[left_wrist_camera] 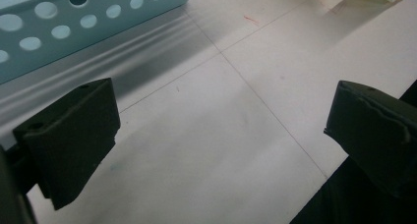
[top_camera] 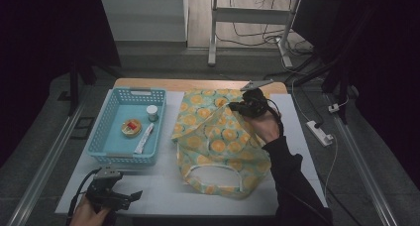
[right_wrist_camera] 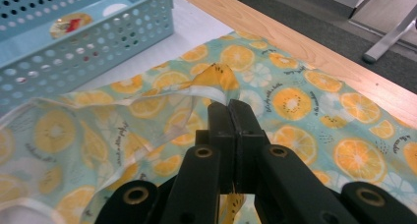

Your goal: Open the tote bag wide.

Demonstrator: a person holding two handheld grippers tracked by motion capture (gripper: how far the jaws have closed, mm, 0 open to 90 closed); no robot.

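The table (top_camera: 163, 196) carries a blue basket (top_camera: 111, 156) at 9 o'clock and a citrus-print bag (top_camera: 220, 137) at centre. The bag looks thin, limp and light, likely to sag and fold, so its white-bound edge is the surest hold. The right gripper (right_wrist_camera: 227, 106) is clamped on that edge at 1 o'clock. The left gripper (left_wrist_camera: 221, 135) hangs wide apart at 7 o'clock, empty.

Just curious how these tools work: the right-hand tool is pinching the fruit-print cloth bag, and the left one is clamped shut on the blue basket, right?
Not quite. The left gripper is open and holds nothing: the left gripper view shows its jaws wide apart over the bare white table, with the blue basket beside it, untouched. The rest is right: the right gripper is shut on a fold of the cloth bag.
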